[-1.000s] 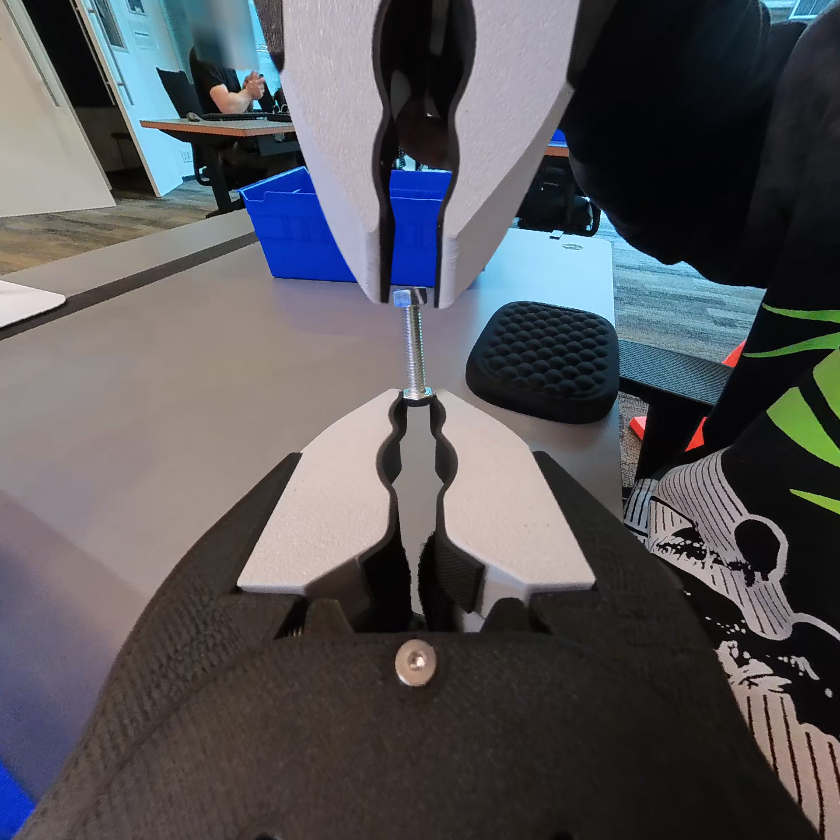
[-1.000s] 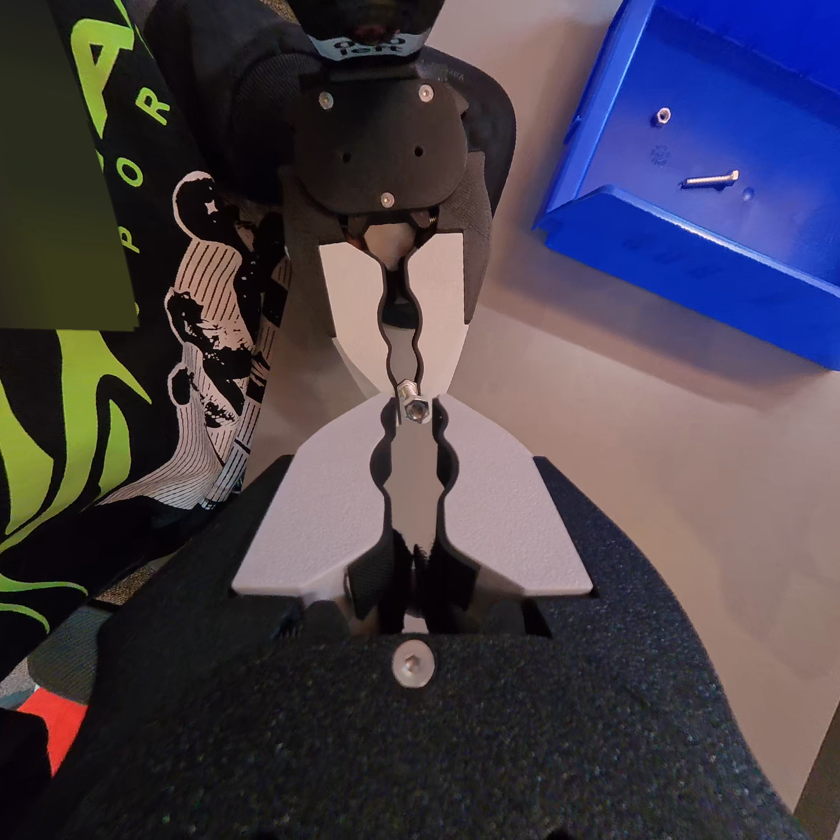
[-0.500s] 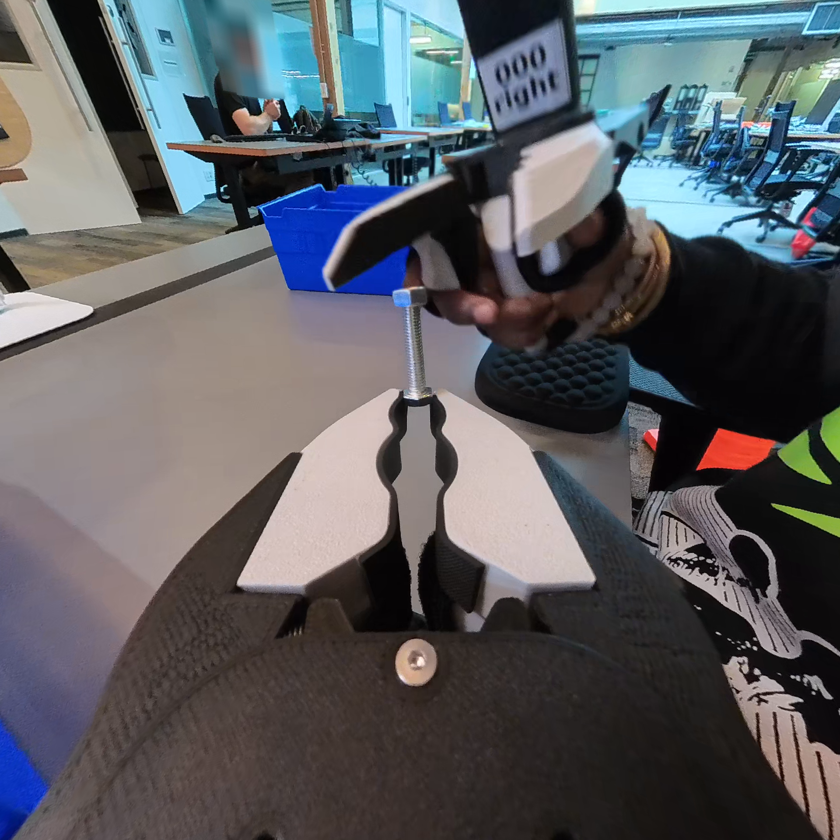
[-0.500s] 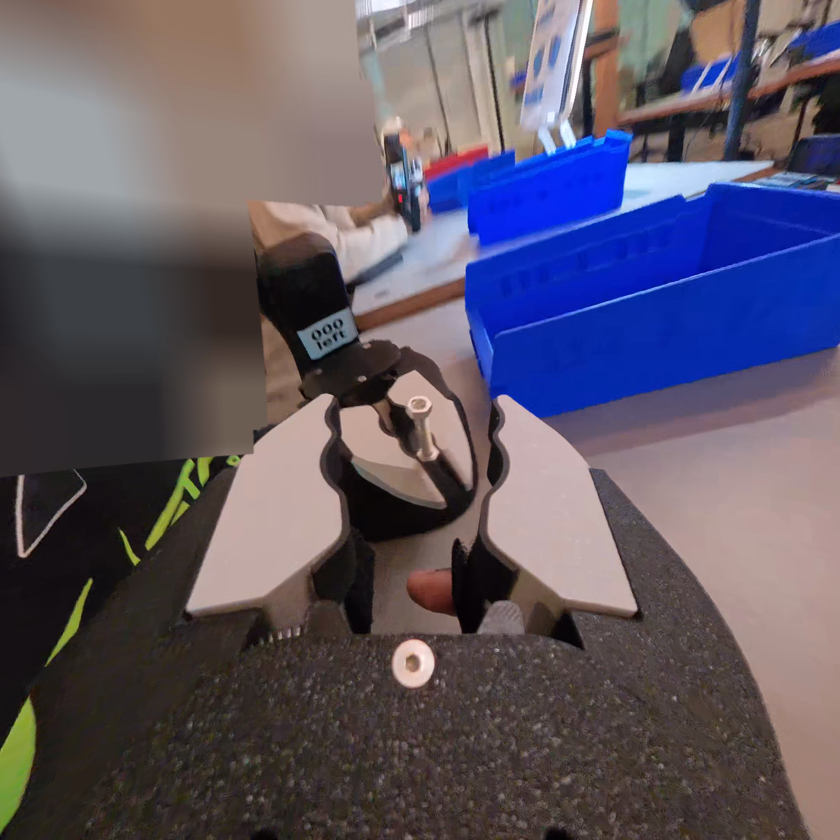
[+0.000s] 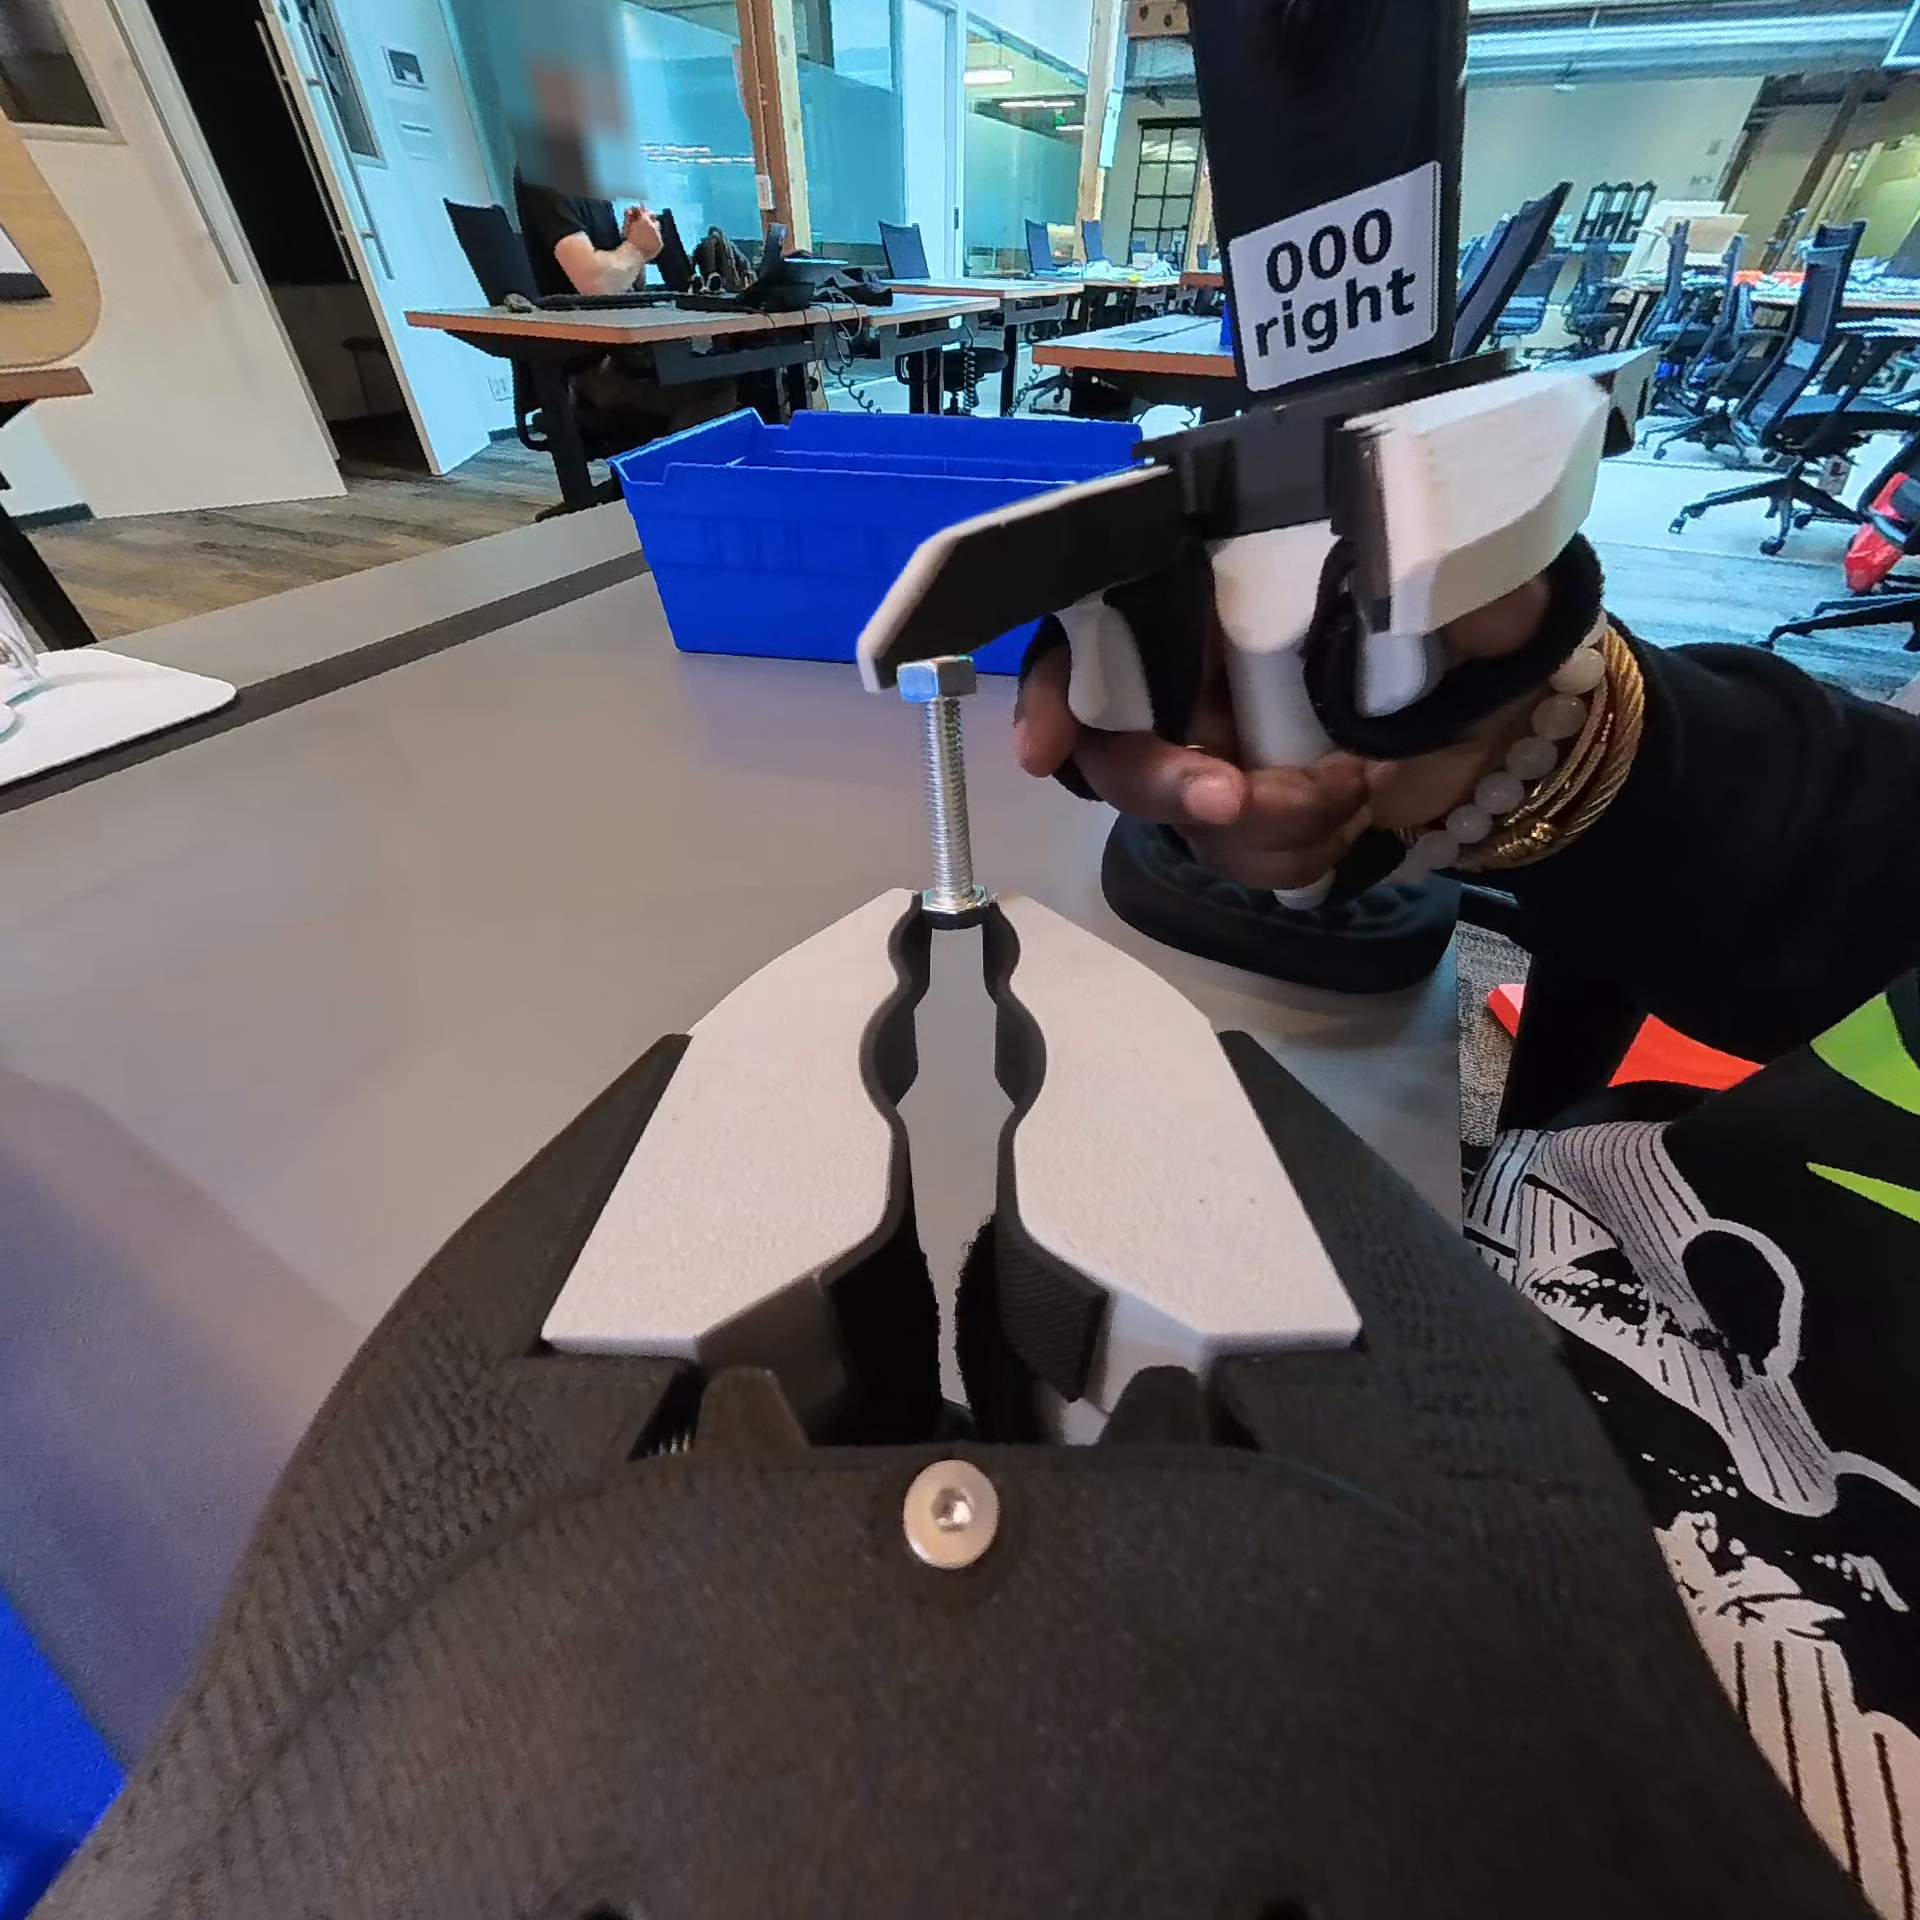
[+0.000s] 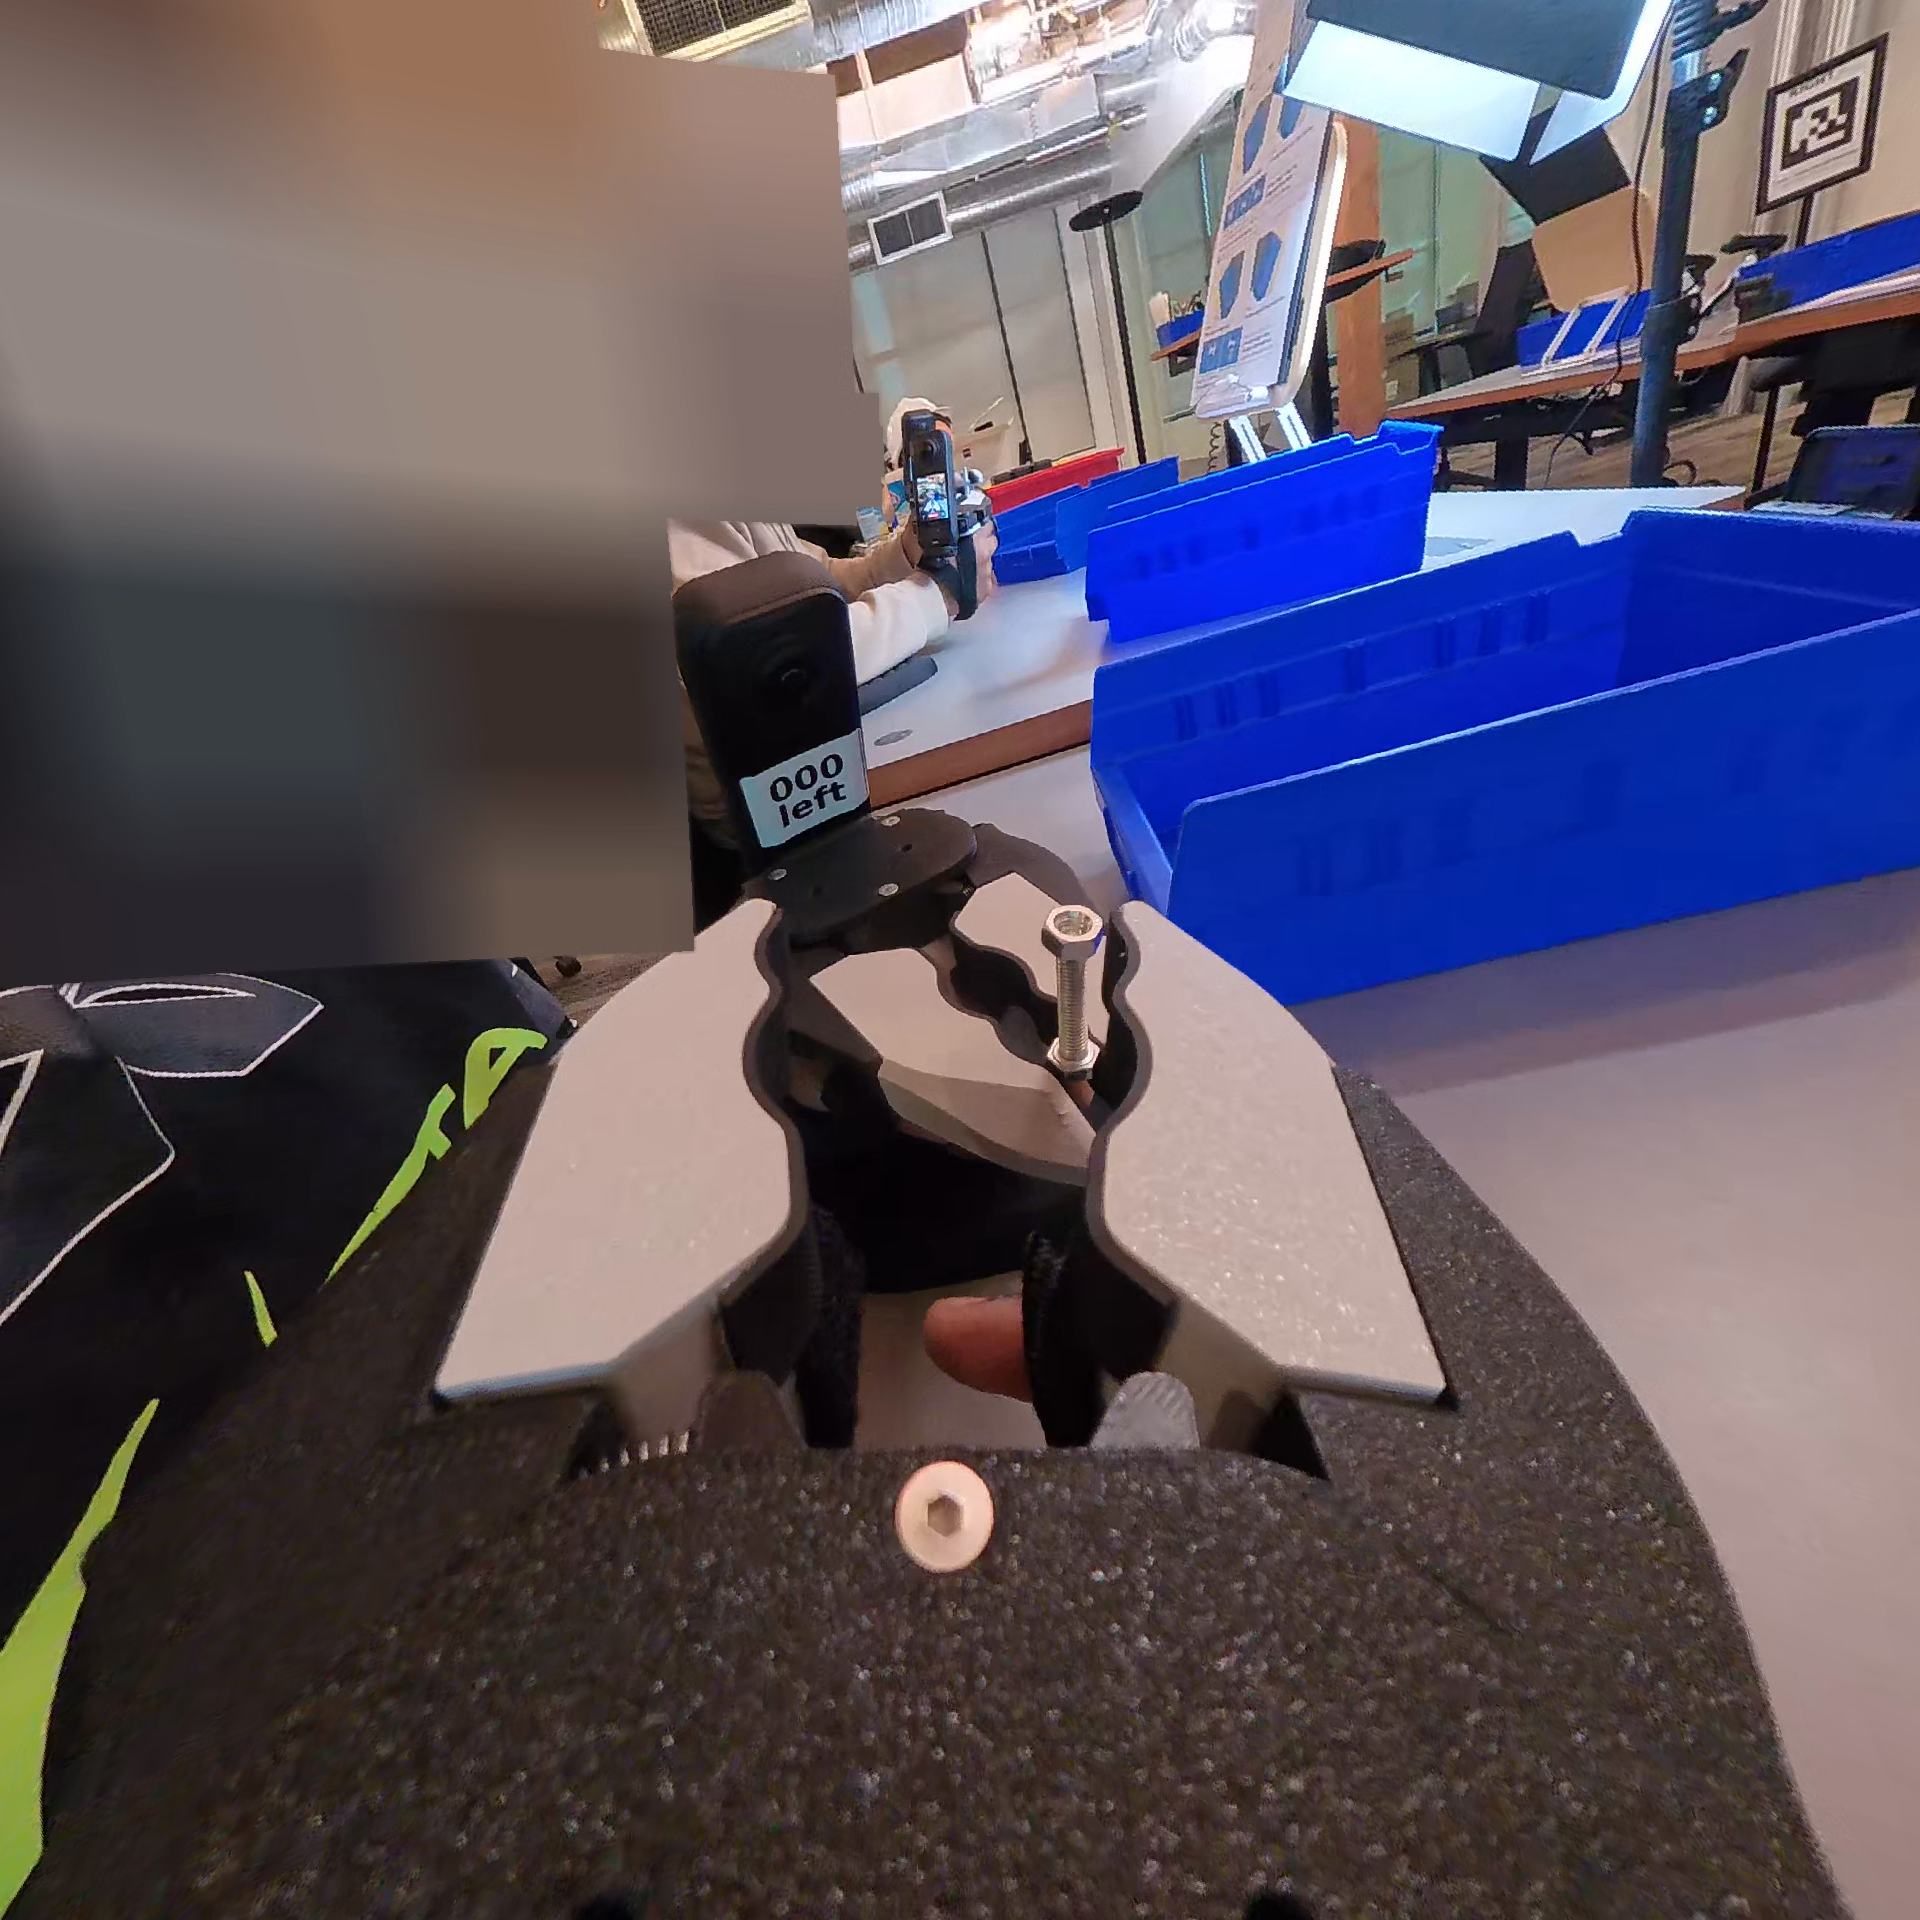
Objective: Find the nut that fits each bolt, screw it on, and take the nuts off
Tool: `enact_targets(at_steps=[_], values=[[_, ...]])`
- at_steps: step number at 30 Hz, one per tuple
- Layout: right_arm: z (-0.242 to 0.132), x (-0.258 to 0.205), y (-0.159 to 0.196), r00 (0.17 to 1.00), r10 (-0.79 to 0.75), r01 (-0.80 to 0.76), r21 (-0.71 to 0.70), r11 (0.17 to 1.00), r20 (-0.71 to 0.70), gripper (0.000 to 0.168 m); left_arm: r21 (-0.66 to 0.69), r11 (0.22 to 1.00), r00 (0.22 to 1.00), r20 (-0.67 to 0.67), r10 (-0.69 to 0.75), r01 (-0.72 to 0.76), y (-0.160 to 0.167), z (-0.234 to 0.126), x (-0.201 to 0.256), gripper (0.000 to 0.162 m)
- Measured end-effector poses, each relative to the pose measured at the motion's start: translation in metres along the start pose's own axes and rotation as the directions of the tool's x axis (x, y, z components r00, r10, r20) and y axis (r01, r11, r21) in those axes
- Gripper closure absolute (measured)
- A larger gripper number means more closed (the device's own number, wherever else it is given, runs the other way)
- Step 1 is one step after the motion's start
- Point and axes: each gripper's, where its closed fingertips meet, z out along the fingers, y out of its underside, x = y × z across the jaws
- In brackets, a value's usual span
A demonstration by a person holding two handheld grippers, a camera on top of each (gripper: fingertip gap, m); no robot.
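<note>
Bright zinc-plated steel marks the bolt, which stands upright with its hex head on top and its threaded shank running straight down into the nut. We have our left gripper clamped on that nut at the very fingertips, above the grey table. Our right gripper stands open, empty, its fingers spread to either side of the bolt; in the left wrist view one finger seems to sit just above the head, though contact is unclear. So the right gripper is the free one, and we judge its next grip must close across the vertical axis. The blue bin sits beyond.
</note>
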Motion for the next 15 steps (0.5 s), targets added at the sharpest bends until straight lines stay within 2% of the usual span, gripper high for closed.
enact_targets(at_steps=[15], values=[[-0.0052,-0.0003,-0.002,1.0,0.001,-0.001,0.006,1.0,-0.015,0.114,0.007,1.0,1.0,0.008,-0.013,0.013,-0.0006,-0.0007,-0.0021,0.152]])
